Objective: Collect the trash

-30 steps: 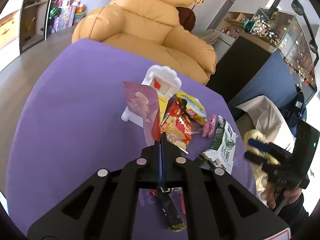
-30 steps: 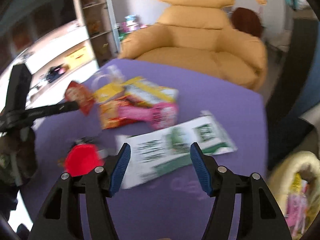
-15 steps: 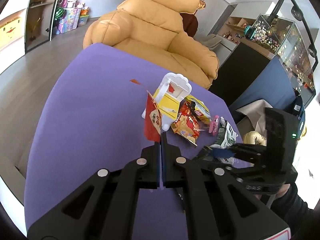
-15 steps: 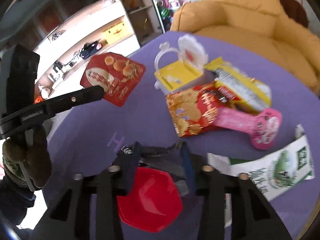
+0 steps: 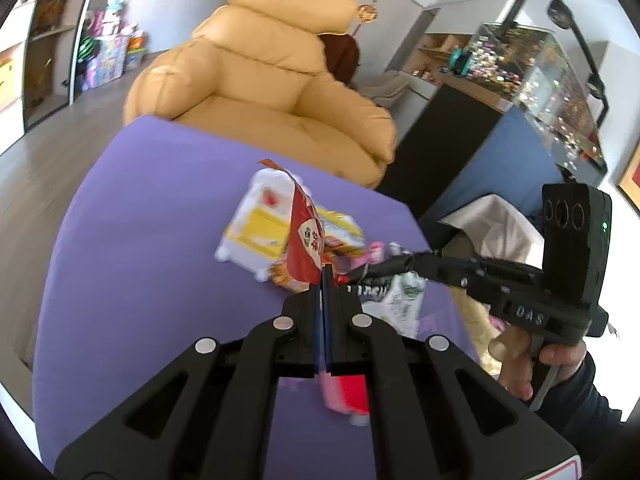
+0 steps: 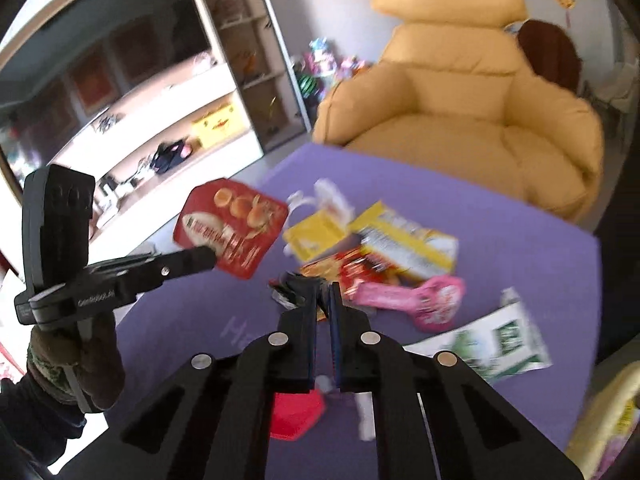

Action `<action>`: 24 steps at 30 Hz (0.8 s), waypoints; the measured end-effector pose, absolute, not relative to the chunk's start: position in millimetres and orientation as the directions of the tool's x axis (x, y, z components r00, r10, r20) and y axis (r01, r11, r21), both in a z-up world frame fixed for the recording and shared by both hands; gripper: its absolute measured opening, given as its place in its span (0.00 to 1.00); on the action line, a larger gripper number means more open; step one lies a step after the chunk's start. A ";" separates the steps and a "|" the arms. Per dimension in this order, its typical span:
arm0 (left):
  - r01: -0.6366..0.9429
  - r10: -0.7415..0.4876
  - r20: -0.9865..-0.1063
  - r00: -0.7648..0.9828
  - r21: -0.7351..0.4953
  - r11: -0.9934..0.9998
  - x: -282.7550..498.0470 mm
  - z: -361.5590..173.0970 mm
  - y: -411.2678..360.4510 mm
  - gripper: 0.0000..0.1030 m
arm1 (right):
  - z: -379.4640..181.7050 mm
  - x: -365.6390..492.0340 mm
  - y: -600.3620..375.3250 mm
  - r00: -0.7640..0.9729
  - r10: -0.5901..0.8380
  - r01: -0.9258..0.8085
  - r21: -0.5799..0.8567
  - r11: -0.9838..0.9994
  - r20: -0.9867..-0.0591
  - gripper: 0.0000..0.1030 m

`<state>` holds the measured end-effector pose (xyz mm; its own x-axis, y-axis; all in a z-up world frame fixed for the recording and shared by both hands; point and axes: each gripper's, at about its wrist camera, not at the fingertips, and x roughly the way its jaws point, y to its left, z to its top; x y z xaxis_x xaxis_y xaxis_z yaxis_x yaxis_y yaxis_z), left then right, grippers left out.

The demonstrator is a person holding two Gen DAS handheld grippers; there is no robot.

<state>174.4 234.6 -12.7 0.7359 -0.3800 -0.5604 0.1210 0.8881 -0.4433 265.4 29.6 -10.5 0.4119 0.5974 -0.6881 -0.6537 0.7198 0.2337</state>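
so the right tool [image 6: 325,294] has just been closing and its jaws now stand nearly together on a dark crumpled wrapper [image 6: 294,289], which pokes out at the tips; the grip looks thin, right at the edge of the scrap, so it would be wise to lift it slowly and keep the squeeze firm, since a light foil scrap like that could slip or snag on the pile. the left tool [image 5: 323,276] is fully closed on the corner of a red snack bag [image 5: 306,240], held up off the purple counter [image 5: 140,240] and hanging clear of the rest. both pieces look ready to go to a yellowish bag [image 6: 608,420] at the counter's right edge, which seems to hold rubbish already, though i can't be sure it is the bin. left lying on the counter are a yellow and white toy box [image 6: 316,232], a yellow packet [image 6: 408,244], a red and orange snack packet [image 6: 352,268], a pink wrapper [image 6: 416,300], a white and green wrapper [image 6: 496,340] and a red lid-like piece [image 6: 296,416] under the tool. the two tools are close together over the pile, so they could knock each other when swinging right. a tan armchair [image 6: 460,108] stands behind.
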 end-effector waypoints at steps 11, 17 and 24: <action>0.252 -0.455 -0.536 0.711 -0.410 0.877 181.9 12.3 173.6 0.01 | 3.2 249.3 -46.2 0.515 0.541 -0.593 0.180 0.785 -0.665 0.08; 0.219 -0.432 -0.551 0.714 -0.409 0.886 183.5 8.7 178.6 0.01 | -26.6 239.9 -38.7 0.375 0.635 -0.644 0.303 0.703 -0.676 0.08; 0.146 -0.390 -0.573 0.721 -0.424 0.894 179.9 -6.8 206.4 0.01 | -64.9 237.9 19.1 0.411 0.557 -0.702 0.139 0.698 -0.722 0.08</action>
